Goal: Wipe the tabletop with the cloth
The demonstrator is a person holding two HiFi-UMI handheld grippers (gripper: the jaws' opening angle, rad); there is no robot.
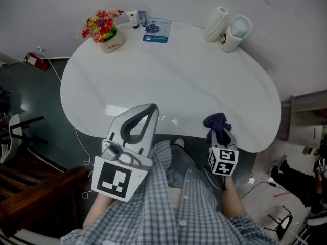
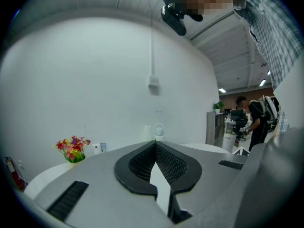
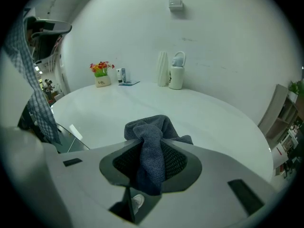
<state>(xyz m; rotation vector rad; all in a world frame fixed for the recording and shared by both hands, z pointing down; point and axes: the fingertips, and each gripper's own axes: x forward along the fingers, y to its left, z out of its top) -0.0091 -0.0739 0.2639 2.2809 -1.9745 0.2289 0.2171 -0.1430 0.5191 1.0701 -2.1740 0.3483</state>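
Cloth (image 3: 153, 156), likely soft and light, hangs bunched in the clenched right gripper (image 1: 219, 136) over the near edge of the tabletop (image 1: 179, 75), a hold by its middle that should serve; the left gripper (image 2: 155, 146) is closed on nothing. Beyond lies broad bare surface, with flowers (image 1: 103, 28) and 2 white vessels (image 1: 234, 33) lining the far rim.

At the near edge of the white table (image 1: 173, 75), my right gripper (image 1: 218, 136) pinches the bunched dark blue cloth (image 1: 216, 122). My left gripper (image 1: 151, 107) is to its left, tips together. A flower pot (image 1: 106, 32) and a white mug (image 1: 234, 34) stand along the far edge.
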